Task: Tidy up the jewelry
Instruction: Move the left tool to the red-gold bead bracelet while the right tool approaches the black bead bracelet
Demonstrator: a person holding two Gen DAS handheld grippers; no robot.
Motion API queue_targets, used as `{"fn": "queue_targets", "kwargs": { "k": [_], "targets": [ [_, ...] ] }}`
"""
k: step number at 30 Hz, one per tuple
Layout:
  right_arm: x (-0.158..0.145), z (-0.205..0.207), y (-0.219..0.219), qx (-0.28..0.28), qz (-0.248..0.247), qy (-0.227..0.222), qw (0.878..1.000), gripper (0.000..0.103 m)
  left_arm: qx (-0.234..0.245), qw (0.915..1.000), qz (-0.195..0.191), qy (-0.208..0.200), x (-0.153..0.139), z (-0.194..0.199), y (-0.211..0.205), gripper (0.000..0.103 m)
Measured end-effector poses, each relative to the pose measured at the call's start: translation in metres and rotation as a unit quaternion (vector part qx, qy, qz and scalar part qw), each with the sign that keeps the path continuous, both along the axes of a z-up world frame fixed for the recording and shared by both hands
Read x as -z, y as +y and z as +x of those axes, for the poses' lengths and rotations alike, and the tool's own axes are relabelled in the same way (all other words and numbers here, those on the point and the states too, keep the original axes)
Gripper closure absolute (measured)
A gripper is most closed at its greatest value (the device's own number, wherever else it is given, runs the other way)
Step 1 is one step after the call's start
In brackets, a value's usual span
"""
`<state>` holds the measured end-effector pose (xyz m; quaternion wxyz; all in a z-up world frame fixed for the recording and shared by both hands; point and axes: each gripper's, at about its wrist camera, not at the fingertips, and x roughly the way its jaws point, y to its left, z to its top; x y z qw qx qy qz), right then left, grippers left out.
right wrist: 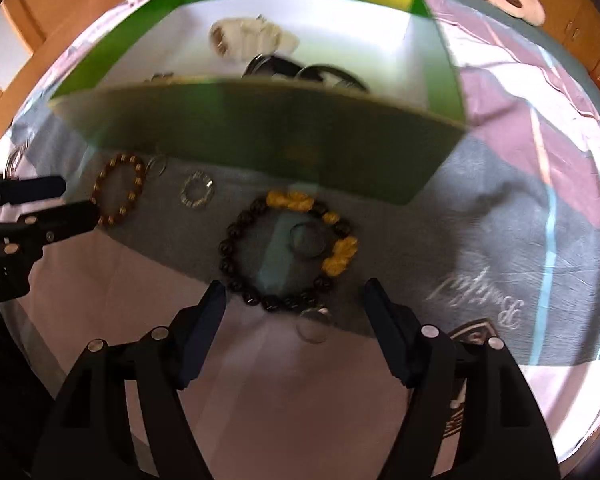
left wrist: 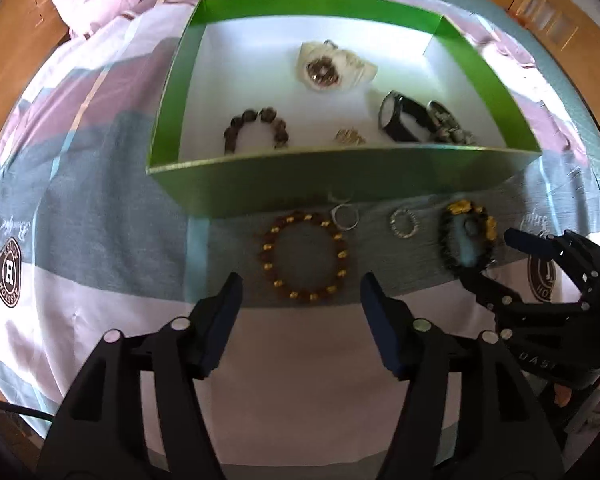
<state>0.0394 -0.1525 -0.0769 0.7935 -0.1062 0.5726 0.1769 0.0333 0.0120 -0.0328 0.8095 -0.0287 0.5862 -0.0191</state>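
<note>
left tool (left wrist: 300, 286): jaws wide, nothing between the pads; points down at the bed, tips just short of the brown bracelet
right tool (right wrist: 294, 292): jaws wide, nothing gripped; tips flank the near edge of the black bracelet
brown bracelet (left wrist: 303, 257): brown and gold beads, flat on the grey band of the sheet, just in front of the box's near wall
black bracelet (right wrist: 290, 250): dark beads with yellow charms, flat on the sheet, right of the brown one, near the box front
rings on sheet: one silver ring (left wrist: 345, 216) touching the brown bracelet's far edge; a sparkly ring (left wrist: 403, 222) between the two bracelets; a clear ring (right wrist: 308, 240) inside the black bracelet's loop; another clear ring (right wrist: 314, 326) just outside its near edge
box (left wrist: 340, 176): green, open top, white floor, sits on the bed beyond the loose pieces
in box: white watch (left wrist: 332, 66) near the back; dark bead bracelet (left wrist: 256, 130) front left; small gold piece (left wrist: 350, 137) front centre; black watch (left wrist: 400, 116) front right; a grey metal piece (left wrist: 450, 124) next to it, type unclear
bed sheet (left wrist: 100, 200): pink, grey and white bands, round logos
blur: right wrist view is smeared, fine detail unreliable
</note>
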Motion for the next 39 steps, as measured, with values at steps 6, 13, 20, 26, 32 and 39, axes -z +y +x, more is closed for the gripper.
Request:
{"fn": "queue_targets", "kwargs": {
  "k": [6,13,20,26,32,39],
  "targets": [
    [-0.005,-0.015,0.013,-0.041,0.021,-0.005,0.999,0.033,0.014,0.9998,0.014,0.008,0.006,-0.002,-0.006,0.033],
    [-0.003,-0.010,0.005,-0.019,0.008,-0.007,1.000,0.033,0.019,0.9994,0.025,0.017,0.013,-0.001,-0.010,0.032],
    [-0.006,-0.010,0.001,-0.016,0.005,-0.011,1.000,0.033,0.022,0.9992,0.027,0.020,0.016,-0.002,-0.012,0.031],
    [-0.026,-0.008,-0.011,-0.008,0.021,-0.027,0.999,0.033,0.013,0.9998,-0.013,0.011,0.003,0.006,0.007,0.030],
    [-0.035,-0.002,-0.029,0.028,0.025,-0.038,0.999,0.033,-0.018,0.9978,-0.063,0.008,-0.006,0.014,0.037,0.031],
    [-0.033,-0.006,-0.023,-0.001,0.024,-0.034,0.999,0.033,-0.019,0.9978,-0.060,0.021,0.006,0.021,0.031,0.038]
  ]
}}
